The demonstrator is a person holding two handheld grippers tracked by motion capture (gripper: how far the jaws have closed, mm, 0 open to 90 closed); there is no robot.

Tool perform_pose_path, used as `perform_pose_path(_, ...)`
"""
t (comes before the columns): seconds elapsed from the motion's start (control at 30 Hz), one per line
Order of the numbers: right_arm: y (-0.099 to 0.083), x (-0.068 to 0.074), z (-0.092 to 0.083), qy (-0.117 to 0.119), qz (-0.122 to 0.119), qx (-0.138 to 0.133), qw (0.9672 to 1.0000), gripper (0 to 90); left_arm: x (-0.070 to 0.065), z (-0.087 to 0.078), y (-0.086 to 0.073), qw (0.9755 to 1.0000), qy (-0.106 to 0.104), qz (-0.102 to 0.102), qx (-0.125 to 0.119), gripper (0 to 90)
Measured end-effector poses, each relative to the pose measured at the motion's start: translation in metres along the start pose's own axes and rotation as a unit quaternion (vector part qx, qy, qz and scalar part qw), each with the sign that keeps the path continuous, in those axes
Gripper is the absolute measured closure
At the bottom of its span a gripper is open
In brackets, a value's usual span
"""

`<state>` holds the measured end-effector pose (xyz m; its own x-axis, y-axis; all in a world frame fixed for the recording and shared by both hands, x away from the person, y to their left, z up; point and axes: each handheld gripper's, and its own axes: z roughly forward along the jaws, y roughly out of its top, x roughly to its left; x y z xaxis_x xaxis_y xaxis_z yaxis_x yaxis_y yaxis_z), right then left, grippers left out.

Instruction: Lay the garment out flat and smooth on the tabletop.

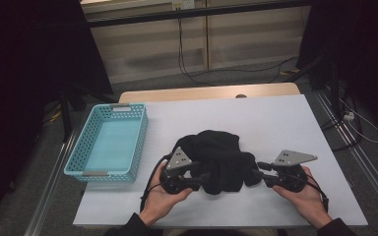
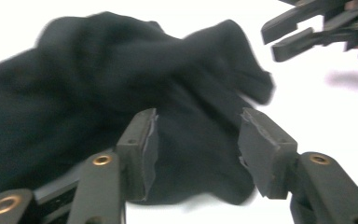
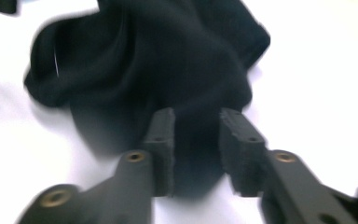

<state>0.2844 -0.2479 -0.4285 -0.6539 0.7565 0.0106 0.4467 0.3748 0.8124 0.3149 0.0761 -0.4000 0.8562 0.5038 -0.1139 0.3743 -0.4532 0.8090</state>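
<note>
High view: crumpled black knit cloth [image 1: 215,160] lies in a heap on the white table cover [image 1: 275,123], near the person's edge, roughly mid-table. Left gripper [image 1: 203,180] sits at the cloth's lower-left edge, held in the person's left hand [image 1: 165,196], w/ its grey three-cornered plate on top. Right gripper [image 1: 260,173] sits at the cloth's right edge, held in the right hand [image 1: 302,196], tips pointing in toward the fabric. Turquoise perforated plastic basket [image 1: 109,142] stands at the table's left side, well apart from the cloth and both grippers.

Left gripper view: left gripper [image 2: 196,140] has its jaws spread about halfway, cloth [image 2: 121,84] behind and between them. Pads stand clear of the fabric on both sides, so no grip. Right gripper [image 2: 286,35] shows far off at upper right, beyond the cloth's far corner, jaws apart.

Right gripper view: right gripper [image 3: 196,140] has its jaws fairly narrow, w/ a fold of cloth [image 3: 158,60] running down into the gap. Picture is blurred; can't tell whether the pads press on the fabric or just flank it. Rest of the cloth bunches up beyond the tips, toward upper left.
</note>
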Motion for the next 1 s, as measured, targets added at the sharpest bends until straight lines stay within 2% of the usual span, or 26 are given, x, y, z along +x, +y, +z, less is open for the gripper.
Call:
perform_pose_path(0.07, -0.007, 0.002, -0.003, 0.000, -0.002, 0.011, 0.9999, 70.2, -0.010, 0.005, -0.004, 0.9997, -0.020, 0.010, 0.012, 49.0)
perform_pose_path(0.17, -0.012, 0.004, -0.002, 0.003, -0.006, 0.019, 0.9998, 70.8, -0.019, 0.017, -0.009, 0.9982, -0.035, 0.028, 0.040, 51.3)
perform_pose_path(0.23, -0.012, 0.004, 0.002, 0.006, -0.010, 0.024, 0.9997, 70.5, -0.020, 0.025, -0.012, 0.9976, -0.029, 0.039, 0.050, 51.8)
perform_pose_path(0.3, -0.012, 0.003, 0.007, 0.013, -0.005, 0.025, 0.9996, 67.7, -0.016, 0.031, -0.014, 0.9970, -0.028, 0.035, 0.063, 51.1)
perform_pose_path(0.4, -0.012, 0.002, 0.015, 0.016, -0.006, 0.037, 0.9992, 63.3, -0.014, 0.036, -0.019, 0.9958, -0.022, 0.043, 0.078, 50.1)
perform_pose_path(0.47, -0.013, 0.002, 0.019, 0.016, -0.006, 0.049, 0.9987, 60.7, -0.012, 0.039, -0.022, 0.9939, -0.020, 0.052, 0.095, 49.9)
perform_pose_path(0.5, -0.014, 0.002, 0.021, 0.018, -0.007, 0.053, 0.9984, 59.9, -0.012, 0.041, -0.024, 0.9940, -0.019, 0.051, 0.095, 49.6)
perform_pose_path(0.53, -0.015, 0.002, 0.023, 0.017, -0.007, 0.058, 0.9981, 58.7, -0.011, 0.042, -0.025, 0.9927, -0.019, 0.058, 0.104, 49.7)
perform_pose_path(0.6, -0.016, 0.002, 0.025, 0.018, -0.004, 0.064, 0.9978, 57.8, -0.014, 0.043, -0.027, 0.9926, -0.015, 0.066, 0.101, 49.8)
perform_pose_path(0.63, -0.016, 0.002, 0.025, 0.019, -0.004, 0.064, 0.9977, 57.8, -0.014, 0.042, -0.027, 0.9917, -0.020, 0.071, 0.105, 49.8)
perform_pose_path(0.67, -0.016, 0.002, 0.025, 0.021, -0.003, 0.064, 0.9977, 58.3, -0.015, 0.042, -0.027, 0.9918, -0.020, 0.072, 0.104, 50.1)
perform_pose_path(0.73, -0.017, 0.001, 0.024, 0.029, 0.000, 0.065, 0.9974, 59.9, -0.016, 0.040, -0.027, 0.9917, -0.022, 0.077, 0.101, 54.3)
perform_pose_path(0.77, -0.017, 0.002, 0.023, 0.031, -0.002, 0.066, 0.9973, 60.8, -0.016, 0.038, -0.027, 0.9925, -0.022, 0.073, 0.095, 57.3)
perform_pose_path(0.8, -0.017, 0.002, 0.023, 0.031, -0.004, 0.067, 0.9972, 62.1, -0.017, 0.037, -0.026, 0.9934, -0.028, 0.067, 0.088, 60.4)
perform_pose_path(0.87, -0.017, 0.003, 0.021, 0.035, -0.006, 0.070, 0.9969, 66.8, -0.016, 0.034, -0.024, 0.9925, -0.040, 0.071, 0.091, 64.0)
perform_pose_path(0.97, -0.017, 0.003, 0.020, 0.058, 0.009, 0.072, 0.9957, 75.1, -0.021, 0.035, -0.021, 0.9925, -0.039, 0.081, 0.082, 65.3)
perform_pose_path(1.0, -0.017, 0.005, 0.021, 0.058, 0.003, 0.074, 0.9956, 76.9, -0.022, 0.036, -0.021, 0.9925, -0.040, 0.082, 0.082, 65.3)
